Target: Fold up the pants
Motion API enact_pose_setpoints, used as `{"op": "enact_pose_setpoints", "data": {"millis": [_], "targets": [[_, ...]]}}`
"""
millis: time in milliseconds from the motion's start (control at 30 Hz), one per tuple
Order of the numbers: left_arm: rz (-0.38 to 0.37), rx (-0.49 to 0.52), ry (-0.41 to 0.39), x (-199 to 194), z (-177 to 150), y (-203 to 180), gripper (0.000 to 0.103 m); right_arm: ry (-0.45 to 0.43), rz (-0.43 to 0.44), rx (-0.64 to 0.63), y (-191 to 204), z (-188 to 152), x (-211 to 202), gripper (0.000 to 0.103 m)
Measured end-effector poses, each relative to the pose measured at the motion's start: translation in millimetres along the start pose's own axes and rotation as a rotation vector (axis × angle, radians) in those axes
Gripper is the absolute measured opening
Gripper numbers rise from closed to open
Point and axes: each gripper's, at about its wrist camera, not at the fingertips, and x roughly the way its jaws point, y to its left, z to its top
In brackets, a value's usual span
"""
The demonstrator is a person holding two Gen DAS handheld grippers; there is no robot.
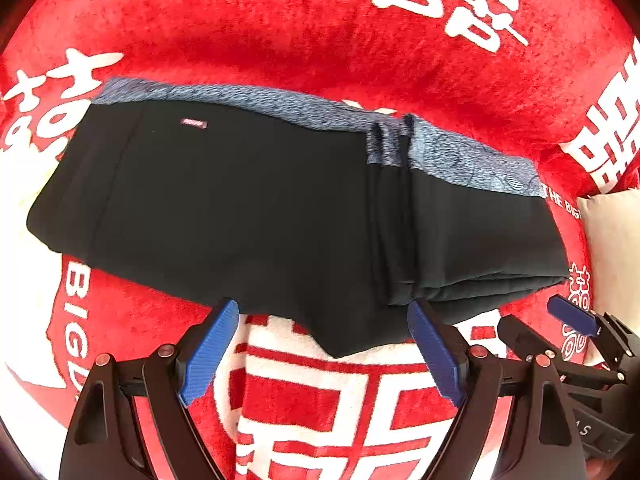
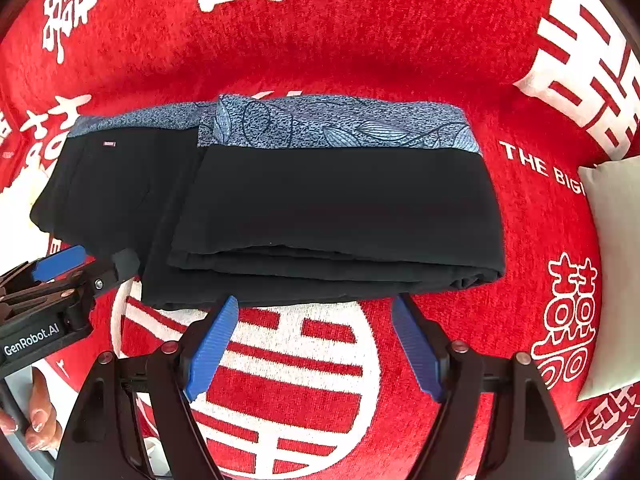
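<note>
Looking down along your left gripper [image 1: 322, 350], you are holding its blue pads [image 1: 206, 354] spread wide at the bottom of the left wrist frame, with nothing between them; the tips are hovering just at the near edge of the pants [image 1: 248, 200] and not pinching the cloth. Your right gripper [image 2: 314, 346] is standing the same way at the bottom of the right wrist frame, jaws parted and empty, tips just short of the near folded edge. In that frame's lower left, fingers [image 2: 40, 412] are wrapping around the handle of the left tool.

Beyond the tips, the pants are lying folded across the middle of both frames on the red blanket [image 2: 360, 52] with its white characters. The black fabric is stacked in layers, thicker at the right side, where a folded panel is sitting on top. The blue patterned waistband [image 2: 340, 126] is running along the far edge. A small pink label [image 1: 194, 123] is showing at the upper left of the black cloth. At the right edge, a pale cushion [image 2: 616, 264] is resting on the blanket, apart from the pants.
</note>
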Motion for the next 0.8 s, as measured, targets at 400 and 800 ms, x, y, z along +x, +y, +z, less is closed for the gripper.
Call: {"op": "enact_pose_setpoints", "data": {"millis": [400, 800], "targets": [[-0.005, -0.069, 0.025, 2, -4, 31, 0.103, 0.000, 0.000, 0.008, 16, 12, -1, 0.082], [0.017, -0.104, 0.026, 3, -11, 73, 0.103, -0.050, 0.059, 0.060, 27, 56, 3, 0.086]]}}
